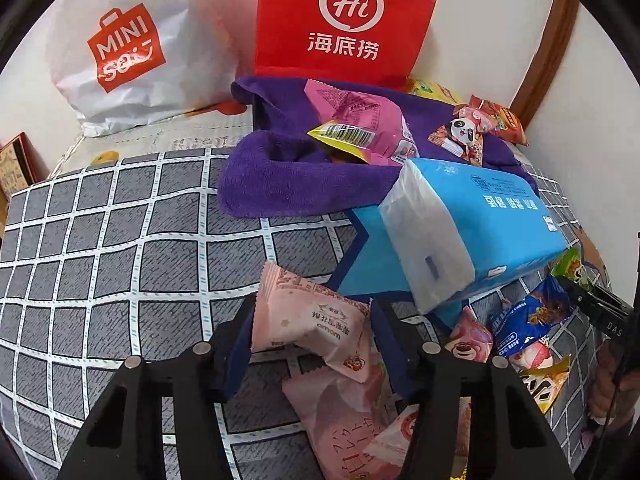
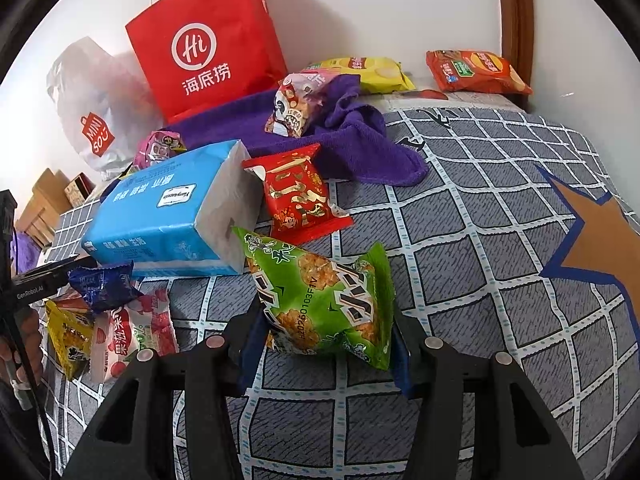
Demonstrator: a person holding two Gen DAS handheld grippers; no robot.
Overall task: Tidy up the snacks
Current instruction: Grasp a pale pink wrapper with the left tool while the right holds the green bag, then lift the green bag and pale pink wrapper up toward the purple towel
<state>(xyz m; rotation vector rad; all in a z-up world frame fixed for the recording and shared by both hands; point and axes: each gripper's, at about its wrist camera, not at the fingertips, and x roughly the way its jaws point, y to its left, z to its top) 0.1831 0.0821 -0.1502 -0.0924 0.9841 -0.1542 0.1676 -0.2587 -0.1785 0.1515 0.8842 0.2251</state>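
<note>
- Left tool point(image 1: 312, 332) grips pink snack pack point(image 1: 316, 326), lifted off the bed point(image 1: 100, 240) for sorting.
- Right tool point(image 2: 328, 330) grips green snack bag point(image 2: 324, 300) (same reason, prob.).

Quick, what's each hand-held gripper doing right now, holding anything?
Left hand-held gripper: shut on a pink snack packet.
Right hand-held gripper: shut on a green snack bag.

Both grippers, left gripper point(image 1: 312, 336) and right gripper point(image 2: 326, 336), have matte black frames, round silver screws and dark blue pads point(image 1: 239, 354) lining the jaws.
</note>
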